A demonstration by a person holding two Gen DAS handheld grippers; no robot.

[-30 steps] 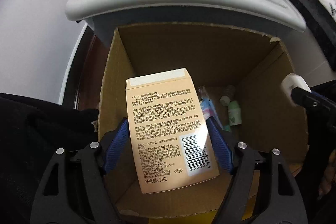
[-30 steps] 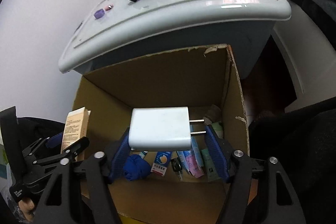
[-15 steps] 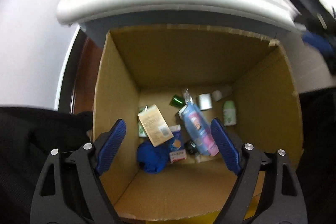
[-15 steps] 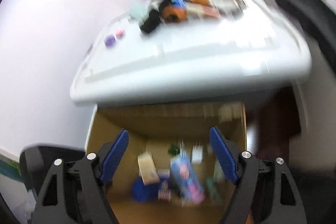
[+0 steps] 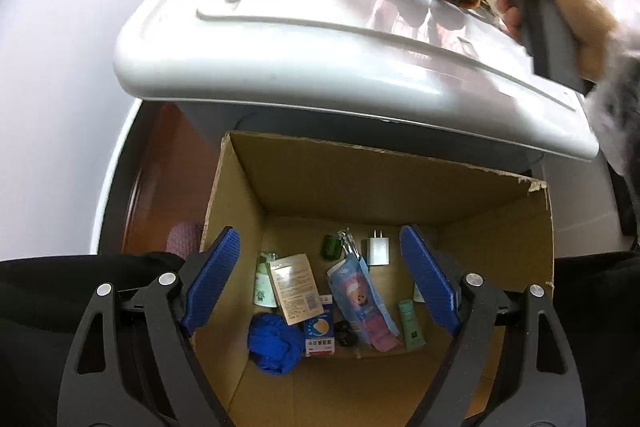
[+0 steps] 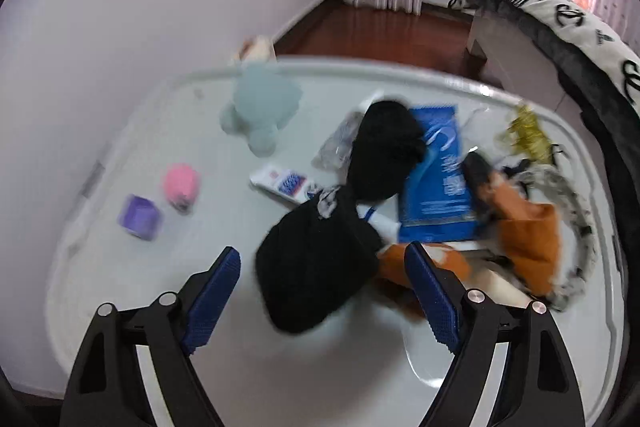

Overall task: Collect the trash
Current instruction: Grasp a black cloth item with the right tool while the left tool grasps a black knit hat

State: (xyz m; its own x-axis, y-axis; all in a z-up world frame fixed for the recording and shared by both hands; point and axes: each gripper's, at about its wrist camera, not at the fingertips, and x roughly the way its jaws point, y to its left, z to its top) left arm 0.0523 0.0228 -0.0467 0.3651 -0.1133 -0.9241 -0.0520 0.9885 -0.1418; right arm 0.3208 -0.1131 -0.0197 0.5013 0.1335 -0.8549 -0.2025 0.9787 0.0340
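Left gripper (image 5: pixel 320 283) hangs tilted steeply downward, its blue-padded fingers (image 5: pixel 210 279) spread wide with nothing pressed between them. Over on the other side, the person's right hand (image 5: pixel 560 11) is stretched out ahead, wrapped around the grey handle of its tool (a pale sleeve shows at the wrist). Right gripper (image 6: pixel 322 291) points down at a slant too, and its jaws have just been closing, though the pads (image 6: pixel 432 295) stand apart and grip nothing. The view from that wrist is blurred.
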